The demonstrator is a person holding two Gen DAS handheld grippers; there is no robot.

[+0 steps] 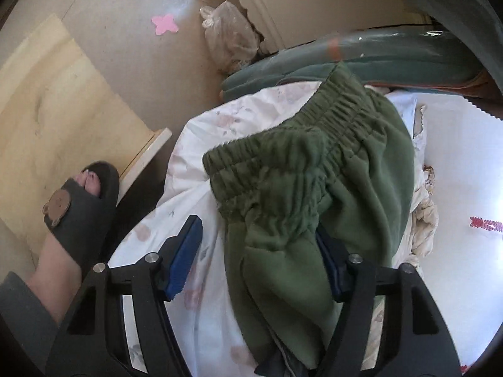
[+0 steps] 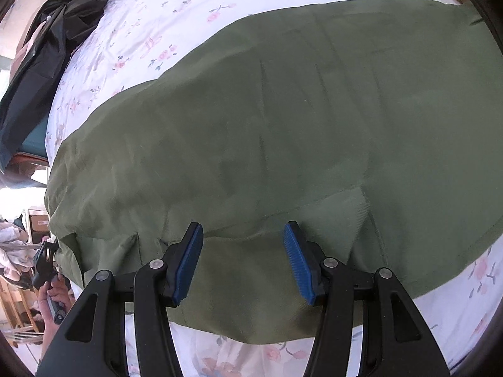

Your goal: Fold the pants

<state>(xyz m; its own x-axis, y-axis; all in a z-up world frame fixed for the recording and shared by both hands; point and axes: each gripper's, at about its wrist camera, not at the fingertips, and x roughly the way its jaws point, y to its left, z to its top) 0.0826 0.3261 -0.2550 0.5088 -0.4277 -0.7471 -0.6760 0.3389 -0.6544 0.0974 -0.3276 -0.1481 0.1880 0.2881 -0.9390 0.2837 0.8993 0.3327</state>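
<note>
The green pants (image 2: 283,125) lie spread flat on a floral bedsheet (image 2: 151,15). In the left wrist view their elastic waistband (image 1: 283,163) is bunched up at the bed's edge. My left gripper (image 1: 257,245) is open, its jaws wide apart; waistband fabric lies between the blue pads (image 1: 185,251) and covers most of the right pad. My right gripper (image 2: 243,238) is open and empty, just above the pants' near edge, where fabric corners are folded over.
The person's foot in a grey slipper (image 1: 78,213) stands on the floor by a wooden board (image 1: 56,110). A plastic bag (image 1: 229,40) and a green padded item (image 1: 345,59) lie beyond the bed. Black clothing (image 2: 47,56) sits at the bed's far left.
</note>
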